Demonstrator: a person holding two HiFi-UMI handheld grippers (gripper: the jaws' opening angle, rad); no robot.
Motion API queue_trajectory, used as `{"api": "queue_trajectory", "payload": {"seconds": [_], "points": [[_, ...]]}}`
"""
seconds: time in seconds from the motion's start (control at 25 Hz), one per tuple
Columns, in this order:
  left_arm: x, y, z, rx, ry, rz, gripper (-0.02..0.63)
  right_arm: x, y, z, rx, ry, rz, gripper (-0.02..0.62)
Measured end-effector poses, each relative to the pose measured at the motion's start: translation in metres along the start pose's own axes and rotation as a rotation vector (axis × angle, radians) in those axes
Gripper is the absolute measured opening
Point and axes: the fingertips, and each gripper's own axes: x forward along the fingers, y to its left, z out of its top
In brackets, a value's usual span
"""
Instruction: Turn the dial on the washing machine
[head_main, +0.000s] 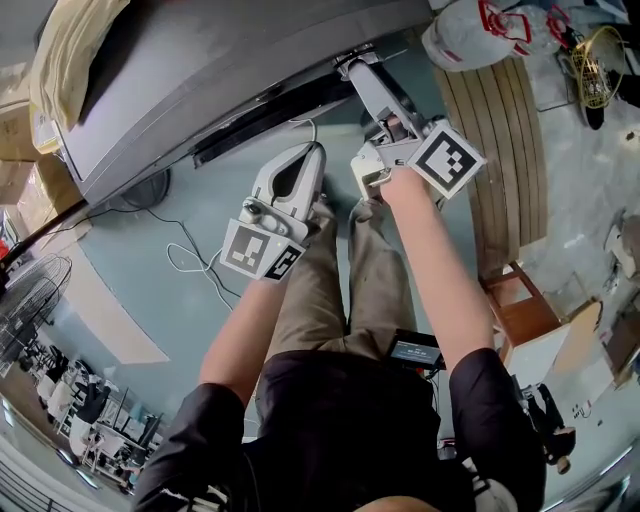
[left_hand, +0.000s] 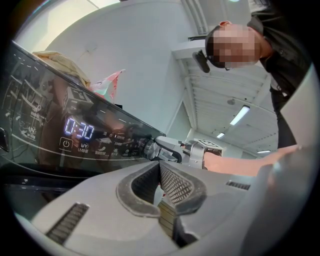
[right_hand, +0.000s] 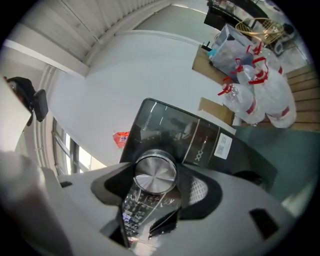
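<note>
Washing machine (head_main: 220, 80) fills top left of head view, grey top, front edge running diagonally up to the right. Beige cloth (head_main: 65, 60) on top at far left. Teal floor (head_main: 190, 200) below the machine front is mostly open, with 1 thin white cable (head_main: 185, 262) looping on it and a fan (head_main: 30, 295) at the left edge. Slatted wooden board (head_main: 495, 150) lies right of the person's legs, white plastic bags (right_hand: 255, 95) near it, so the right side is tighter than the left.

Dark glossy control panel (left_hand: 50, 130) on the machine front, display (left_hand: 79, 129) lit, reads 0:30.

Right hand-held gripper (head_main: 358, 72) is out level at the panel's right end. Jaws are wide, 1 pad on each side of the dial (right_hand: 156, 175) and closed against its rim, gripping it. Dial is round brushed metal, sticks out from the panel, right of the display.

Left hand-held gripper (head_main: 313, 152) is just beside the right one, not touching it, short of the panel and over open floor. Jaw tips together, nothing between them.
</note>
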Motion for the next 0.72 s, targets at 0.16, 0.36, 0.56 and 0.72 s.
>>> {"api": "queue_trajectory", "payload": {"seconds": [0.16,0.36,0.56,0.72], "points": [[0.0,0.0,0.0,-0.001,-0.003,0.003,-0.006,-0.001,-0.002,0.001,0.054,-0.006,0.006,0.273],[0.0,0.002,0.001,0.004,-0.006,0.009,-0.006,-0.001,-0.006,0.0,0.138,-0.016,0.004,0.273],[0.002,0.005,0.003,0.007,-0.011,0.018,-0.006,-0.004,-0.011,0.001,0.21,-0.031,-0.002,0.273],[0.003,0.006,0.005,0.008,-0.015,0.022,-0.006,-0.006,-0.013,0.001,0.295,-0.046,0.001,0.273]]}}
